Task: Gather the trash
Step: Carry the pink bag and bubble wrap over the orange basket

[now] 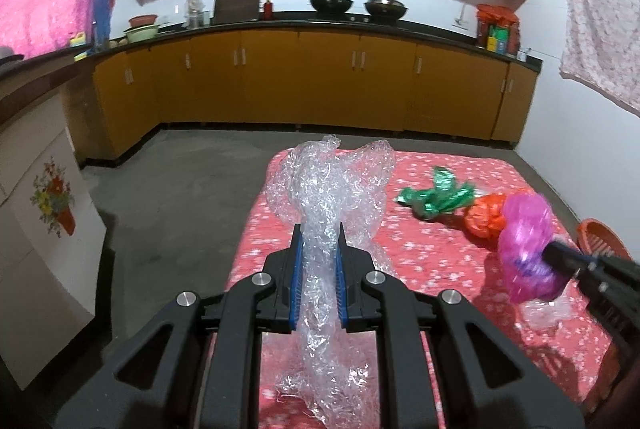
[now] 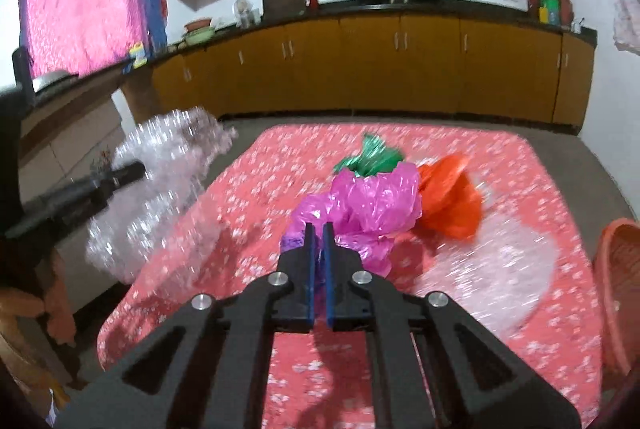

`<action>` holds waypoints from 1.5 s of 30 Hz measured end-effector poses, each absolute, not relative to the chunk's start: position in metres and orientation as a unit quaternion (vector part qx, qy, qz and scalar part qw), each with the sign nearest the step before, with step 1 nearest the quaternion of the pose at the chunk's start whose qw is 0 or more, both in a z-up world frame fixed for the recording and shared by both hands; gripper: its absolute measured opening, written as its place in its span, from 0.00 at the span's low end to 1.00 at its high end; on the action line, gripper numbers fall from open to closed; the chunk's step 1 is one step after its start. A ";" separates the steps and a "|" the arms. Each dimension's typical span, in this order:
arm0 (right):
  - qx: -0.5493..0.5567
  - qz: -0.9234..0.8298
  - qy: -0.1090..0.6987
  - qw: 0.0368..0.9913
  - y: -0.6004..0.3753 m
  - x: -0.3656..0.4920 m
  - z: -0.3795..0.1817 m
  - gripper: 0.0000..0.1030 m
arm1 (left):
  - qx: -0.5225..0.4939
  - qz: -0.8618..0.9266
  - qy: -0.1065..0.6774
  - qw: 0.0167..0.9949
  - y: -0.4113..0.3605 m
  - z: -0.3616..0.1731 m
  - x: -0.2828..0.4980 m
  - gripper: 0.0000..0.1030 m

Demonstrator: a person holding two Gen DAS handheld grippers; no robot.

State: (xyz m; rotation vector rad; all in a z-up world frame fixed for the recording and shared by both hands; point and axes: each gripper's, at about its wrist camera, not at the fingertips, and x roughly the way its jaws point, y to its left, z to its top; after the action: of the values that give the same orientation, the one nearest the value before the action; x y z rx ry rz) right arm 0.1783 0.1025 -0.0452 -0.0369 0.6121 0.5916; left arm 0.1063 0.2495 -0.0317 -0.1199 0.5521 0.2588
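The table (image 1: 420, 253), under its red flowered cloth, fills the middle of the kitchen floor, and everything that matters sits on or over it. The biggest piece of trash is the sheet of bubble wrap (image 1: 320, 197), bunched into a long rope that runs straight out along the left gripper (image 1: 319, 233), whose jaws are closed narrow around it; it hangs over the table's left edge. Next is the pink bag (image 2: 360, 205), pinched tight by the right gripper (image 2: 318, 233) above the table's right half. Still lying on the cloth, past the pink bag toward the far side of the table, are the orange bag (image 2: 452, 201) and the smaller green bag (image 2: 370, 157), close beside each other. An orange basket (image 2: 620, 269) stands just off the table's right edge, so the right gripper is clearly the nearer one to it, and I'd guess the pink bag goes there first. Behind the table run yellow-brown cabinets (image 1: 320, 81) with a dark counter.
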 end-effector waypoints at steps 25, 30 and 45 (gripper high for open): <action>0.041 0.121 0.236 0.963 -0.090 0.201 -0.001 0.05 | -0.021 -0.058 0.268 0.961 0.081 0.001 0.180 0.13; 0.049 0.076 0.233 0.968 -0.137 0.206 -0.003 0.05 | -0.009 -0.107 0.267 0.958 0.034 0.004 0.198 0.13; 0.085 -0.022 0.246 0.965 -0.244 0.217 -0.036 0.05 | 0.025 -0.232 0.287 0.929 -0.096 -0.013 0.240 0.13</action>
State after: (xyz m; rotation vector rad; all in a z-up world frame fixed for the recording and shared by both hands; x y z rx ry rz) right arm 0.2171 -0.2439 -0.0359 0.1720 0.4978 -0.0442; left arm 0.2405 -0.0959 -0.0128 0.0505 0.5884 -0.4748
